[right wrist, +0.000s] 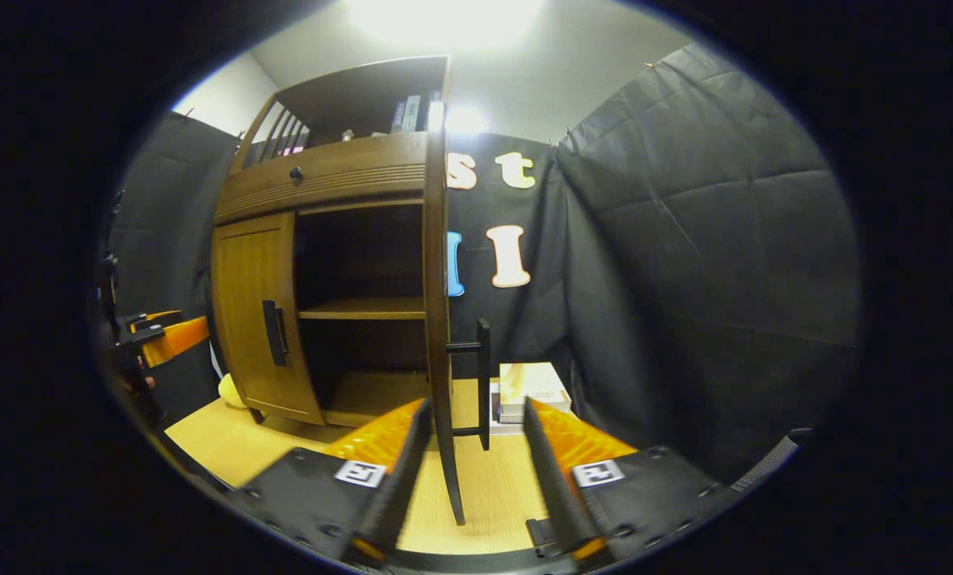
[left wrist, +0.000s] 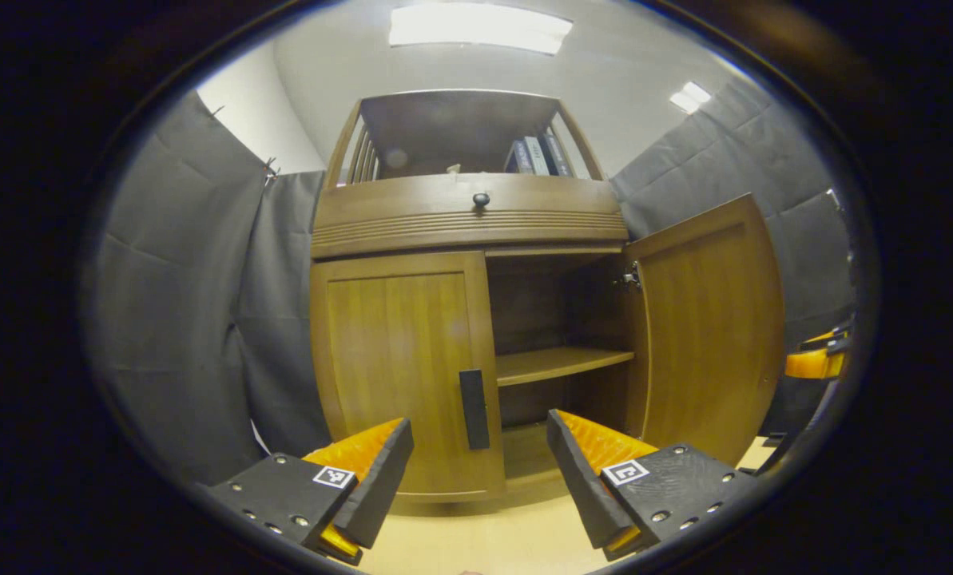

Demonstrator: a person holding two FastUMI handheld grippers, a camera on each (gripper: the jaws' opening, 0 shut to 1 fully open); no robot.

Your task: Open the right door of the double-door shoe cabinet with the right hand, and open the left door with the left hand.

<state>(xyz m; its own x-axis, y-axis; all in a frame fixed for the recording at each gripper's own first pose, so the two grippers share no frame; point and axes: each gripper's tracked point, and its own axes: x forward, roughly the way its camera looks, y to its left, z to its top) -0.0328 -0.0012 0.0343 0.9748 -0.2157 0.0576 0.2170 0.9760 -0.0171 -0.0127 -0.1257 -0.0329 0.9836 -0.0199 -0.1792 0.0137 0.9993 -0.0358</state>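
Straight ahead of the left gripper (left wrist: pixel 476 459), between its wide-open, empty jaws, the left door's handle (left wrist: pixel 474 409) stands upright on the closed left door (left wrist: pixel 400 367). Right gripper (right wrist: pixel 470 447), jaws apart and empty, straddles the edge of the right door (right wrist: pixel 438 319), already swung open. Warm brown wood, dark bar handles.

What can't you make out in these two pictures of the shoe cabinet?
- Behind the closed left door, left gripper view: contents hidden by the door.
- Books on the top shelf: titles too small.
- Stack on the floor, right gripper view: partly hidden by the right door and its handle.
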